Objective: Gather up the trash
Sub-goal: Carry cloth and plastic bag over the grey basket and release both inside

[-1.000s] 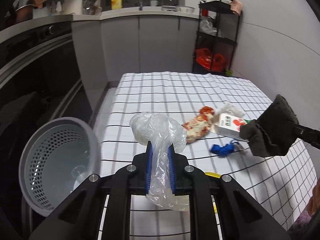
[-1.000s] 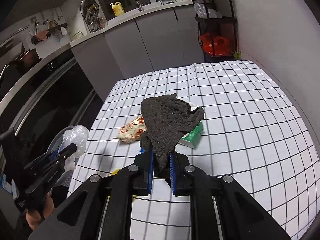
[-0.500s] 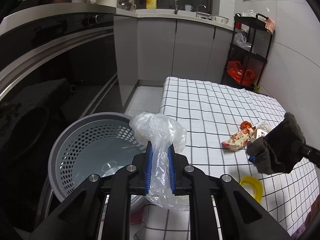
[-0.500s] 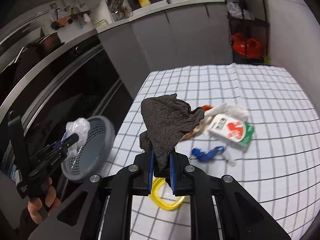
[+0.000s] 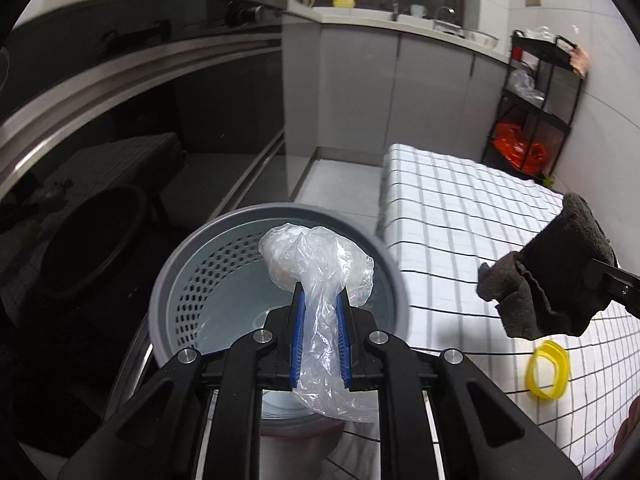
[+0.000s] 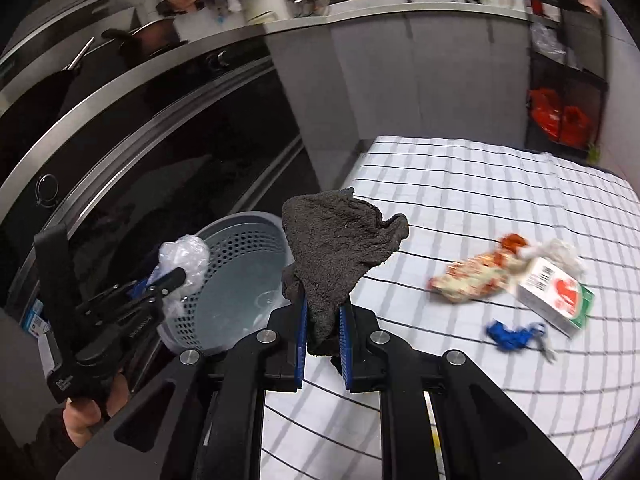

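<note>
Your left gripper [image 5: 320, 300] is clamped on a crumpled clear plastic bag [image 5: 316, 264], whose bunched top bulges above the blue pads [image 5: 298, 336] while a loose tail hangs down below them. It hovers over the mouth of the grey perforated bin [image 5: 188, 280], which stands on the floor just beside the edge of the table with its black-and-white checked cloth [image 5: 460, 200]. Your right gripper [image 6: 322, 312] is pinched on a dark grey rag [image 6: 340, 240]; the rag stands up out of the jaws and flops to the right, held above the table edge next to the bin. From the right wrist view you can see your hand [image 6: 80, 420] wrapped around the left tool's handle at the lower left. On the cloth lie a red-and-white snack wrapper [image 6: 468, 280], a white and green carton [image 6: 556, 296] touching it, a blue scrap [image 6: 512, 334] just below those, and a yellow ring [image 5: 548, 370] nearer the table's front edge.
</note>
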The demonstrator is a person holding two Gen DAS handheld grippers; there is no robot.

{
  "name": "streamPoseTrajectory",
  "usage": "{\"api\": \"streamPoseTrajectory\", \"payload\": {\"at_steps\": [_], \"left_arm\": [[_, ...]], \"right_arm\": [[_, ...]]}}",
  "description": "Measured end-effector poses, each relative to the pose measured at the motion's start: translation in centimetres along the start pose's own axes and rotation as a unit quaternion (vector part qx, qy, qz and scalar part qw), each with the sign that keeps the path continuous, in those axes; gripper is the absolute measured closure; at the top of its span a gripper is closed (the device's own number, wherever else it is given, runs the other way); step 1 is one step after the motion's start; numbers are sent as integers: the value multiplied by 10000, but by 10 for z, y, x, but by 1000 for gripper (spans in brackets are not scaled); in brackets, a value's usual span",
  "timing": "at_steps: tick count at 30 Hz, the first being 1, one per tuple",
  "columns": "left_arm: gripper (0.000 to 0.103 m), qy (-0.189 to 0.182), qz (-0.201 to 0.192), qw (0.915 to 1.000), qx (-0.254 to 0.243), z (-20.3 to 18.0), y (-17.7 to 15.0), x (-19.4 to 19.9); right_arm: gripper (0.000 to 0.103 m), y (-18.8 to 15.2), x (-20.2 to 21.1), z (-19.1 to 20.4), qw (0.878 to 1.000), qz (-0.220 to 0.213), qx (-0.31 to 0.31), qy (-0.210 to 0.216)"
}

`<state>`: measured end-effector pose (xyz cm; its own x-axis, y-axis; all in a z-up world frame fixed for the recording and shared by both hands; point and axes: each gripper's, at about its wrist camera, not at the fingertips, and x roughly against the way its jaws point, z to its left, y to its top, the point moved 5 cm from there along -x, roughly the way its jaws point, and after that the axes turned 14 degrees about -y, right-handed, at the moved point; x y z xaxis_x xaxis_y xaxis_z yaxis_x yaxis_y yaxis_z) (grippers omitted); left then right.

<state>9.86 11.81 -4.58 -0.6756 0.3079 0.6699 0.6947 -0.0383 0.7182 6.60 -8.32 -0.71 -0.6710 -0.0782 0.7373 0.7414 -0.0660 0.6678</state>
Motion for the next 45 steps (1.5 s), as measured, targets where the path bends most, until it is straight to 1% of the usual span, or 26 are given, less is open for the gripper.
{"api": "streamPoseTrajectory", "payload": {"at_steps": [6,8,11,16,19,23,27,31,35,39,43,44,45], "left_arm": [[88,79,96,9996,262,29,-1,-6],[88,146,65,9993,339,36,0,-3],[88,220,0,9991,373,44,0,-1],[88,263,137,9983,498,57,-4,-8],[88,262,114,9976,632,65,-3,-9],[88,394,60,9971,647,72,2,-12],[88,441,110,9967,680,81,7,-20],[88,475,249,9956,772,91,6,-28],[88,431,369,9944,897,97,2,-34],[84,387,436,9941,911,98,0,-37],[84,414,459,9940,903,99,-1,-37],[82,402,454,9939,920,100,-1,-37],[78,403,448,9938,933,100,-1,-37]], "right_arm": [[90,18,-25,41,9994,-3,284,189],[90,22,-31,50,9993,14,281,238],[90,30,-37,66,9990,-86,250,372],[90,34,-51,85,9983,-36,318,485],[90,37,-57,94,9979,12,380,531],[90,40,-74,101,9974,128,462,546],[90,35,-88,102,9969,184,536,540],[90,30,-104,114,9958,345,657,544],[90,19,-114,124,9941,511,787,549],[90,12,-121,128,9928,689,804,555],[88,8,-120,129,9922,738,851,538],[88,9,-119,129,9923,720,850,534],[88,9,-118,129,9925,702,841,532]]}}
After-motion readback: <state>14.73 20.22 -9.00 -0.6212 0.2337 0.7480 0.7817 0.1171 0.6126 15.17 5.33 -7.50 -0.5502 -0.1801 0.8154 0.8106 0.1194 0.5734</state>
